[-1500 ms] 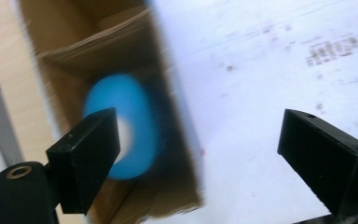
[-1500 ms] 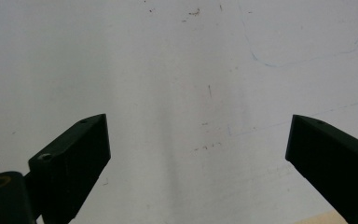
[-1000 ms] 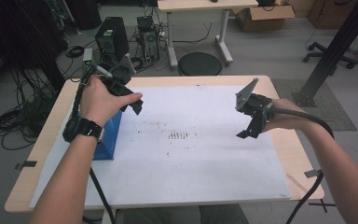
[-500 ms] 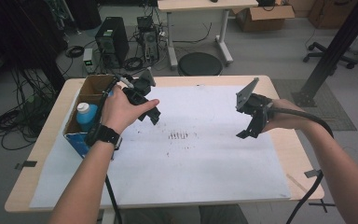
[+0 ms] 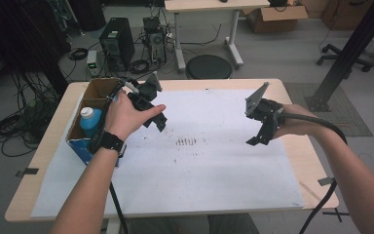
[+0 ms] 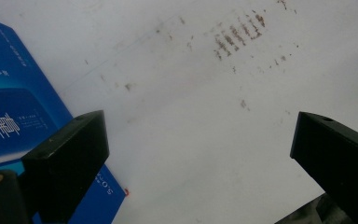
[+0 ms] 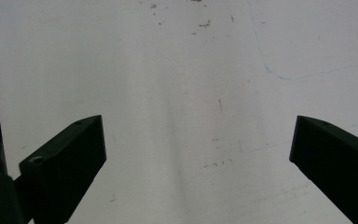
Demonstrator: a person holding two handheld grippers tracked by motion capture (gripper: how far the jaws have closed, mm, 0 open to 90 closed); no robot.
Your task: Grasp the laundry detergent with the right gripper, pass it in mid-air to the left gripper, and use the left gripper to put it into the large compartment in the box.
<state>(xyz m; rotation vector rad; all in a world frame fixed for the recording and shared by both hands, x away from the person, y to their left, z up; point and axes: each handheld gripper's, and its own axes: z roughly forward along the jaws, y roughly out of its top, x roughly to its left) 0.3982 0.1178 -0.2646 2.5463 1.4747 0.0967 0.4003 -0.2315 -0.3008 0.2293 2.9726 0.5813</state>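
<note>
The blue box (image 6: 23,116), at nine o'clock in the left gripper view, carries white print too blurred to read.

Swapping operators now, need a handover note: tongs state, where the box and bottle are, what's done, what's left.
Left tongs: open, empty, above the white sheet just right of the blue box.
Right tongs: open, empty, above the sheet's right part.
Blue box: at the table's left edge, top open. Bottle with white cap stands upright inside it.
Done: nothing is out on the sheet.
Left: probably lifting the bottle out; the left tongs are nearest.
</note>
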